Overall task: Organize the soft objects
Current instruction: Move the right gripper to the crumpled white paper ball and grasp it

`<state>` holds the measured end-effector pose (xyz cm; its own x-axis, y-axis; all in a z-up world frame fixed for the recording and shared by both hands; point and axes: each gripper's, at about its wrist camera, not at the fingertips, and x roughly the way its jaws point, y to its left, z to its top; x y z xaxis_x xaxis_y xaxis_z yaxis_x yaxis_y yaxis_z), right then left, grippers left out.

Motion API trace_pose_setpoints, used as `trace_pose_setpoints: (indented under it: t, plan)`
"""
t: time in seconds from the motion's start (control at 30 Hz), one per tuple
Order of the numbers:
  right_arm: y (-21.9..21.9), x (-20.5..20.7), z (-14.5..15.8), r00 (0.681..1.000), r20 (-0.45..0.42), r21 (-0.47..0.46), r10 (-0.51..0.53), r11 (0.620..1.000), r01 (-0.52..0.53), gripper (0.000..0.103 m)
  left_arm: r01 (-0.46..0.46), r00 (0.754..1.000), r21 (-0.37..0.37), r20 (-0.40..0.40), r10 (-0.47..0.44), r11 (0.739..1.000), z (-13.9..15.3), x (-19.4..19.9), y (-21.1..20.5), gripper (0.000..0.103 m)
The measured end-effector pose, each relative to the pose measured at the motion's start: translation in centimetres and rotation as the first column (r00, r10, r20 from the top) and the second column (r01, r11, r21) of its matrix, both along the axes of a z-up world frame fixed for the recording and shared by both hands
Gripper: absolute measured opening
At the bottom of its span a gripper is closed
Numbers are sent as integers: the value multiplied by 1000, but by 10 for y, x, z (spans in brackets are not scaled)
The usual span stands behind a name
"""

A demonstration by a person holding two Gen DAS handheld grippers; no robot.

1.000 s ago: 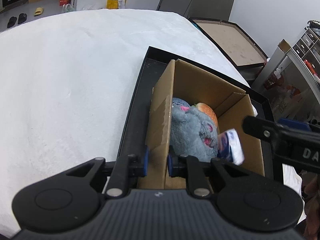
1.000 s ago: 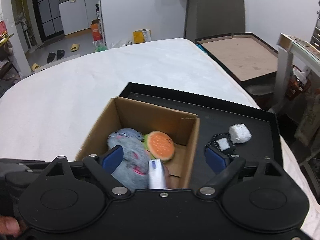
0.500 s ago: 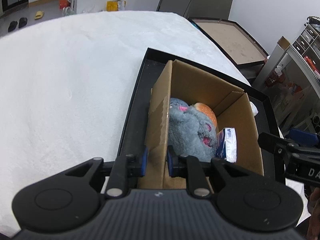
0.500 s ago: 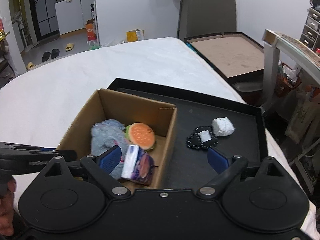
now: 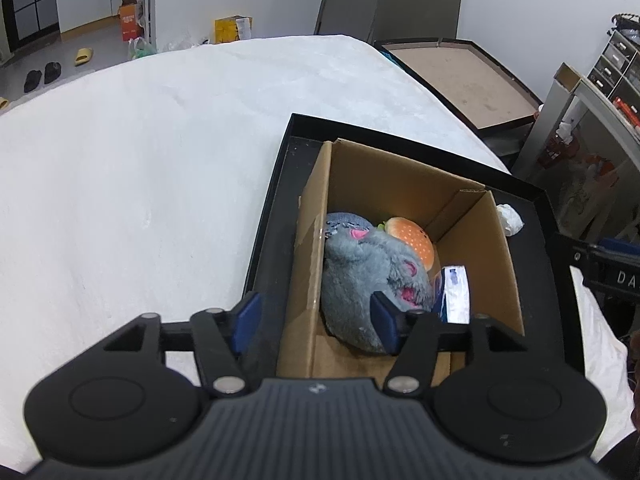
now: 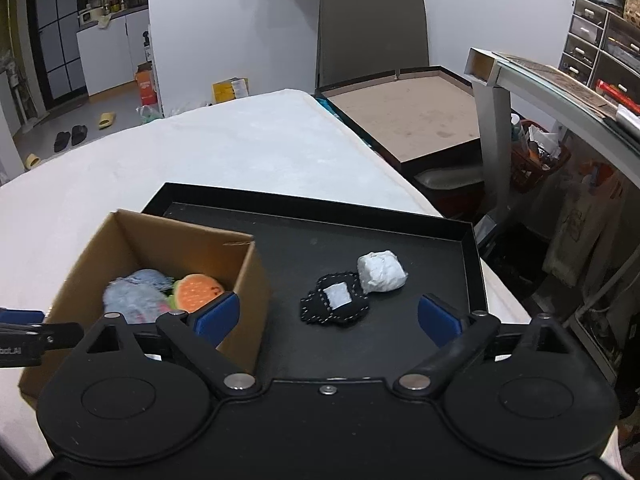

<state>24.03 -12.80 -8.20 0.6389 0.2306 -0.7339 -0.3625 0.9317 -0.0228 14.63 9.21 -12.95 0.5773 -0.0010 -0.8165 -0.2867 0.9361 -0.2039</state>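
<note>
The small tissue pack now lies inside the cardboard box, at about 3 o'clock from the gray plush and burger toy. Your left gripper has just let go of the box wall and its fingers are apart. Your right gripper has swung over, wide open and empty, toward the black patch and white lump on the black tray, likely next

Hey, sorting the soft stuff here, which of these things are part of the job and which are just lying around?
Part of the job:
cardboard box
grey plush
burger plush
tissue pack
black felt piece
white wad
black tray

Just lying about:
slippers
yellow carton
grey chair
</note>
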Motion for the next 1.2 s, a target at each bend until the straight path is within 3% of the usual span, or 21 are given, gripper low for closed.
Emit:
trace_pose_setpoints:
  t: [0.27,0.67,0.77,0.83,1.2]
  plan:
    - [-12,28,-14,1000,21,-9,1,1000,-1,96,-18,1000,47,-25,19,999,-2,10,-8,71]
    - [-40,73,-56,999,5,56,-39,998,38,94,-42,997,127,-53,49,991,-5,33,-26,71]
    - [-50,82,-77,998,-37,82,-51,995,54,84,-51,996,145,-67,61,988,-7,37,-32,71]
    - [-54,87,-86,997,-51,85,-61,994,65,83,-46,995,161,-76,59,986,-8,40,-35,71]
    - [-60,101,-103,997,-68,161,-29,986,39,82,-86,992,224,-66,103,971,0,70,-45,71]
